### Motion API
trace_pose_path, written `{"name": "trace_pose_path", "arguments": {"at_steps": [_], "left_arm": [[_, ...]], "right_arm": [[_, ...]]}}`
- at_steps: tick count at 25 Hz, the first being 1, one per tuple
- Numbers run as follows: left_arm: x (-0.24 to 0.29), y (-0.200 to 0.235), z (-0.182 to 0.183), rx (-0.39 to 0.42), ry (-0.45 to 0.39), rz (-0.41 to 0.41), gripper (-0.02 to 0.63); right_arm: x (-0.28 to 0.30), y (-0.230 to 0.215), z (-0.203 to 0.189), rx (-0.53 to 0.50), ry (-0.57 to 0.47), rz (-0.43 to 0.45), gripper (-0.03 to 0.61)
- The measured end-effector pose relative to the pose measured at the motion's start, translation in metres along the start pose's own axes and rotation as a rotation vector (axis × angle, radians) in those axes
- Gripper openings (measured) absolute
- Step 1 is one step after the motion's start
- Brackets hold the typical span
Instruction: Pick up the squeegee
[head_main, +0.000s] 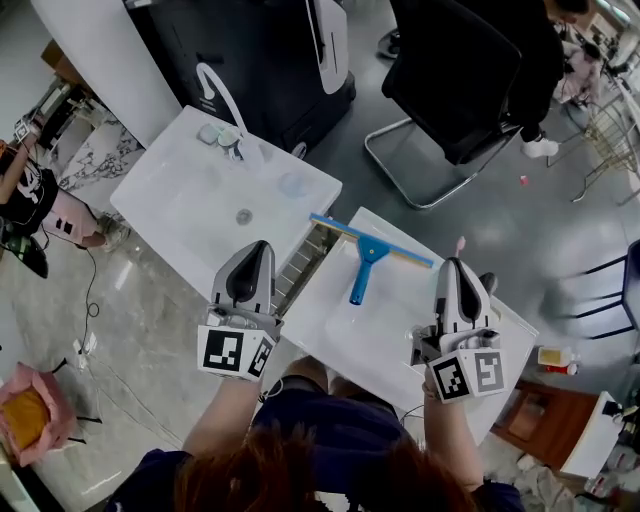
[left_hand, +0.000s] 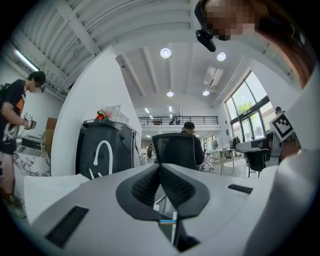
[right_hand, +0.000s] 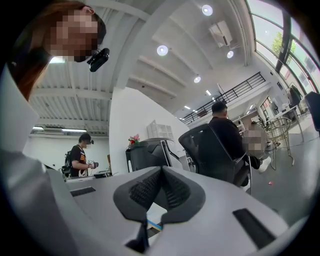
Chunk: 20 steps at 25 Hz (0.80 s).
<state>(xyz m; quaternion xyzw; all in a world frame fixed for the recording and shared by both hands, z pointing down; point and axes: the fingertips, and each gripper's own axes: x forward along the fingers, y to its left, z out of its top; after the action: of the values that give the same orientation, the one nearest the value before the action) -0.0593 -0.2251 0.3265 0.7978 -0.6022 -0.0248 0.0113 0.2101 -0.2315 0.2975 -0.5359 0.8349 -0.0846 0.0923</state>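
Head view, squeegee: The squeegee (head_main: 368, 262) lies flat on the white table (head_main: 400, 345). Its blue handle points back toward the person and its blade runs crosswise at the far end. Nothing touches it.
Head view, left claw: The left claw (head_main: 254, 250) is held level, left of the squeegee and apart from it, over the table's edge.
Head view, right claw: The right claw (head_main: 455, 266) is also level. It is right of the squeegee, about even with the handle's end, and not touching it.
Head view, sink: The sink (head_main: 180, 200) stands left of the squeegee, beyond the left claw, and plays no part yet.
Head view, my reading: The handle faces the person, so it is the easy part to take. With one claw on each side of it, either could go in.
Left gripper view, claw: The ribbed pads are pressed together with nothing between them. A sliver of blue shows below them, probably the squeegee.
Left gripper view, beyond: A black chair (left_hand: 175, 150) stands past the squeegee.
Right gripper view, claw: The pads meet and hold nothing. The same thin blue edge shows low down.
Right gripper view, judgement: Both claws are closed because neither has reached the handle. Whichever goes in must spread its jaws first.
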Motion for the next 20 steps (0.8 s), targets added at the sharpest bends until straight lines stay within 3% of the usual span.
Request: {"name": "trace_pose_path", "arguments": {"at_steps": [6,11,20], "left_arm": [[0.031,0.007,-0.016,0.012,0.039,-0.042,0.025],[0.058,0.015,-0.034,-0.014,0.082,-0.105,0.025],[0.101,0.022,-0.06,-0.043,0.12,-0.191,0.025]], "right_arm": [[0.025,-0.009,-0.04,0.006,0.088,-0.053,0.017],[0.048,-0.014,-0.08,0.068,0.177,-0.112,0.017],[0.067,-0.028,-0.197,0.13,0.405,-0.212,0.036]]}}
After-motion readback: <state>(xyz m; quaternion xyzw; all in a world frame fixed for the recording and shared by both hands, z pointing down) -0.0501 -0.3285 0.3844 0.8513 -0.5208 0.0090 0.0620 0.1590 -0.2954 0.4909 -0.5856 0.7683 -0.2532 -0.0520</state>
